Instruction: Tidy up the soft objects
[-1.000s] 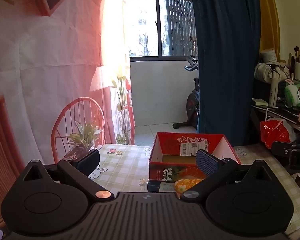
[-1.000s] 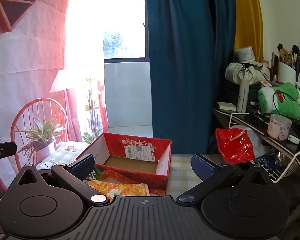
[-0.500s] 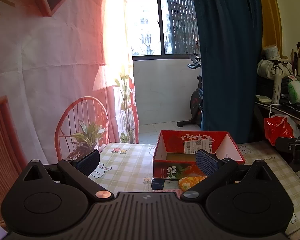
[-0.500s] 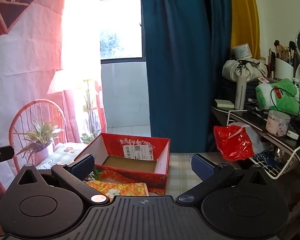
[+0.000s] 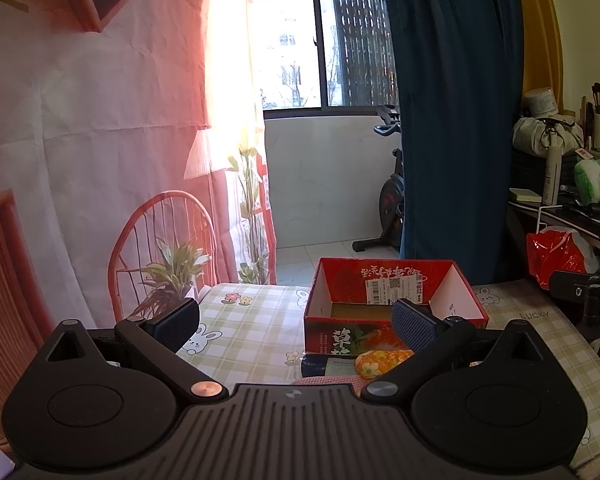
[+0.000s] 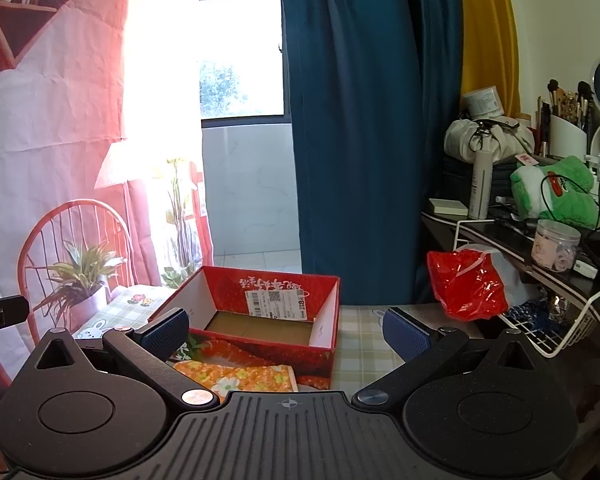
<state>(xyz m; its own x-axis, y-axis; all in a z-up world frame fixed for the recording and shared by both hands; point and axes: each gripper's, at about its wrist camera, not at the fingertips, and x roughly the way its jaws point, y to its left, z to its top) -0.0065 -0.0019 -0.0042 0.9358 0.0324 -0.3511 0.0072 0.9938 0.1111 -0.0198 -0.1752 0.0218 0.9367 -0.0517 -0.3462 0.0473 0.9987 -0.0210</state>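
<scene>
An open red cardboard box (image 5: pixel 392 286) (image 6: pixel 260 316) stands on the checked tablecloth (image 5: pixel 252 328); its inside looks bare. An orange floral soft pouch (image 6: pixel 236 376) (image 5: pixel 382 360) lies on the table just in front of the box. A pink knitted item (image 5: pixel 324 381) peeks out below it in the left wrist view. My left gripper (image 5: pixel 296 326) is open and empty, above the table, left of the box. My right gripper (image 6: pixel 286 332) is open and empty, facing the box and above the pouch.
A potted plant (image 5: pixel 172 276) and a red wire chair (image 5: pixel 160 248) stand at the table's left end. A red plastic bag (image 6: pixel 472 284) hangs at the right, beside a cluttered shelf with a green plush (image 6: pixel 556 192). A dark blue curtain (image 6: pixel 360 120) hangs behind.
Both views have shifted slightly: the box sits a little further right in the left wrist view and the right gripper has risen a little. Both grippers stay open.
</scene>
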